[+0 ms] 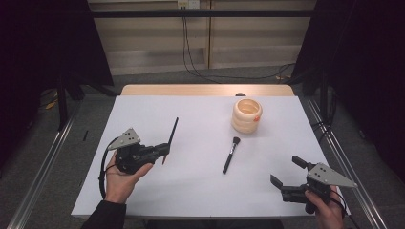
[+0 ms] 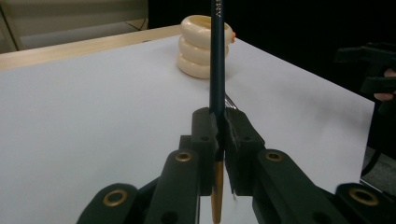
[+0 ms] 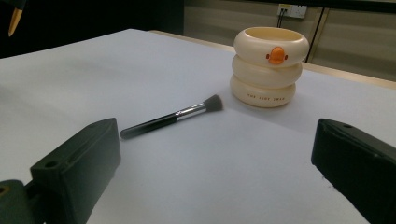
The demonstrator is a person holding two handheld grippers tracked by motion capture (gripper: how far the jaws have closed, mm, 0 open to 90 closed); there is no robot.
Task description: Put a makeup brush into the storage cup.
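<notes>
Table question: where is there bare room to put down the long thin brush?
The white table is bare left of the left tongs holding the thin brush, across the far left corner, and between both tongs. It is crowded around the makeup brush and cream holder.

One camera is sitting high above the person's side, looking forward and down at the whole white counter (image 1: pixel 200 191). Two more cameras are riding low on the tongs, close to the counter top. The left one is looking across at the cream cup (image 2: pixel 205 46) from far away. The right one is looking at the same cup from nearer, with the makeup brush (image 3: pixel 173 116) lying in front.
</notes>
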